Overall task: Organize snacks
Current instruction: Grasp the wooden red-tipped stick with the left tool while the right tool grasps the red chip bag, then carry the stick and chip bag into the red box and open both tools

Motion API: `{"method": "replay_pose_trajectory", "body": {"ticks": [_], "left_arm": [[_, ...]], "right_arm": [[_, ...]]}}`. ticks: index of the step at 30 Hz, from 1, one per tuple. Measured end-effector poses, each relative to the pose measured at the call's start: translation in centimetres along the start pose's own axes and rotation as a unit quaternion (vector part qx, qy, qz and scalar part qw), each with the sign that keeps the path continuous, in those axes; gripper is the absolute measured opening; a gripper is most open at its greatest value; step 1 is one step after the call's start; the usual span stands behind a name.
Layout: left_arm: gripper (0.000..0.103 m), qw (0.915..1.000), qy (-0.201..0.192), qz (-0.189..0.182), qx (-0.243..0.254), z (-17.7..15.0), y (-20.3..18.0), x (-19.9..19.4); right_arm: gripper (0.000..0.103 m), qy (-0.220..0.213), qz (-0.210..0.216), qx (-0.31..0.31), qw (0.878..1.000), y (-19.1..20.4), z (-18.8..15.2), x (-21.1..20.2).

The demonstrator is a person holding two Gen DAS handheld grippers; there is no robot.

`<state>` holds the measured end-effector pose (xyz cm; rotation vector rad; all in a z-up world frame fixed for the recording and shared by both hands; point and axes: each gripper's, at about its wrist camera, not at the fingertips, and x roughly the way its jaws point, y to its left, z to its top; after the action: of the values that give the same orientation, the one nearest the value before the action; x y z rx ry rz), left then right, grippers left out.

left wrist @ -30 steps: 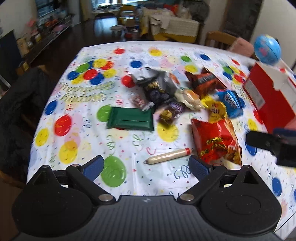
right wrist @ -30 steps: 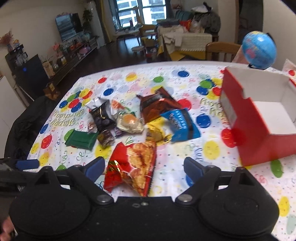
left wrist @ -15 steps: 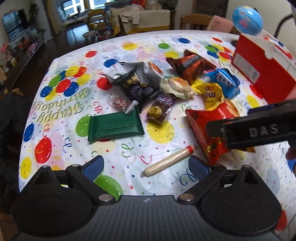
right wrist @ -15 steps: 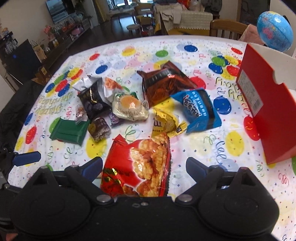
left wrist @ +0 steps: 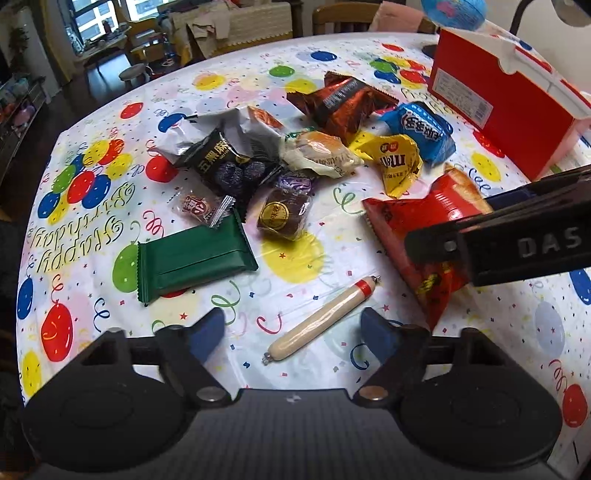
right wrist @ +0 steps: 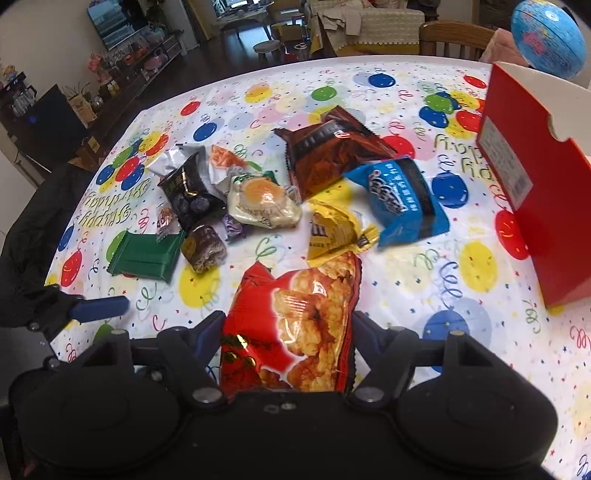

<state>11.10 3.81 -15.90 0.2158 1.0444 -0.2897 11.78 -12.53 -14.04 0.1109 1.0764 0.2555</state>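
black hand-held gripper (left wrist: pixel 293 328), blue pads (left wrist: pixel 376 334), "das" lettering, seemingly embossed.

Home living-dining room, party-cloth table (right wrist: pixel 369 81), wooden chair (right wrist: pixel 454 37), sofa (right wrist: pixel 373 18), TV (right wrist: pixel 110 22)

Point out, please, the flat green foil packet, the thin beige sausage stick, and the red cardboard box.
Flat green foil packet (left wrist: pixel 195 256): left wrist view, middle of its face.
Thin beige sausage stick (left wrist: pixel 321 319): left wrist view, mid-length.
Red cardboard box (right wrist: pixel 550 221): right wrist view, red side wall.
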Motion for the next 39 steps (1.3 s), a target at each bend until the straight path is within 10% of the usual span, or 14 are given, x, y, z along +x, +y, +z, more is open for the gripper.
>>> {"method": "replay_pose_trajectory", "body": {"ticks": [7, 17, 39], "left_arm": [[0.055, 0.9985, 0.019, -0.049, 0.015, 0.0, -0.6, 0.4], [0.010, 0.9997, 0.020, -0.016, -0.001, 0.2, -2.2, 0.1], [0.010, 0.9942, -0.040, -0.007, -0.100, 6.6, -8.4, -6.3]], "right_arm": [[0.071, -0.003, 0.002, 0.019, 1.000, -1.5, -0.9, -1.5], [0.071, -0.023, -0.010, 0.029, 0.999, -3.3, -2.2, -3.9], [0.069, -0.108, -0.007, 0.012, 0.994, -11.2, 2.2, -14.3]]}}
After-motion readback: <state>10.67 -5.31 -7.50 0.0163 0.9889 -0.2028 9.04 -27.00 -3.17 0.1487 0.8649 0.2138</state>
